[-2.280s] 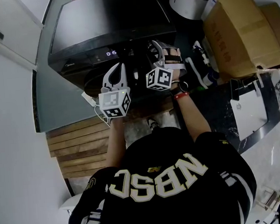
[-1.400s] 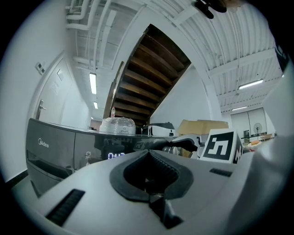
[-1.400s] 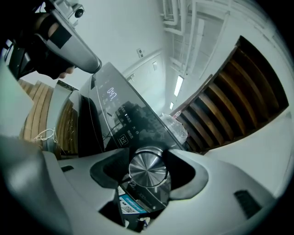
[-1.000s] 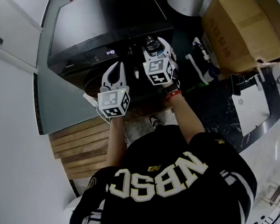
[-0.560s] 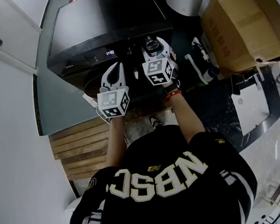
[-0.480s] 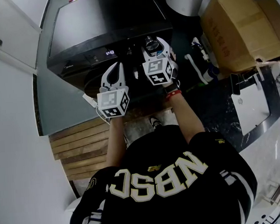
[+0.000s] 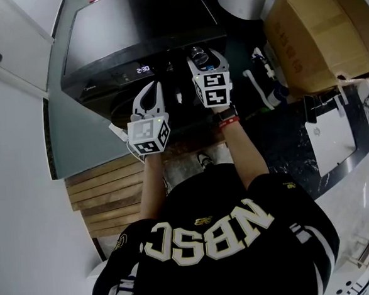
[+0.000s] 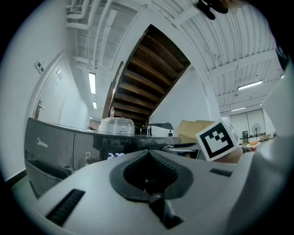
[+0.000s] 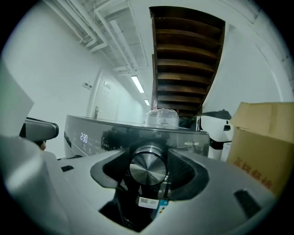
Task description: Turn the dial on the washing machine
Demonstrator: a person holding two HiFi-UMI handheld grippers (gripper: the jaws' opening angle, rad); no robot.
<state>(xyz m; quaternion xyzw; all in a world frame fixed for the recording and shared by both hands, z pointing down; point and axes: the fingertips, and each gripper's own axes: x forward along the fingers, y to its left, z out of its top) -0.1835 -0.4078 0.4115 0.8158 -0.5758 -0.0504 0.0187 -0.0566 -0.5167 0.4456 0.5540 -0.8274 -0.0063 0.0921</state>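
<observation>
Right gripper [image 7: 200,55] rolled, clamping dial [image 9: 148,167], left gripper [image 7: 152,89] closed, dark washing machine [image 7: 132,27], wooden stairs [image 8: 151,69] overhead

Right gripper [image 7: 202,57] tips at dial [image 7: 195,50] on washing machine [image 7: 132,27] front panel. Display [image 7: 143,69] lit, left of dial. Left gripper [image 7: 149,94] nearer, left, clear of panel. Cardboard box [image 7: 312,34] far right.

Under a dark wooden staircase [image 9: 186,59] and white ceiling tube lights [image 8: 92,82], I face a white-walled room, with a white door [image 7: 3,36] and wooden floor slats [image 7: 106,193] at my left and cardboard boxes [image 7: 315,33] at my right.
</observation>
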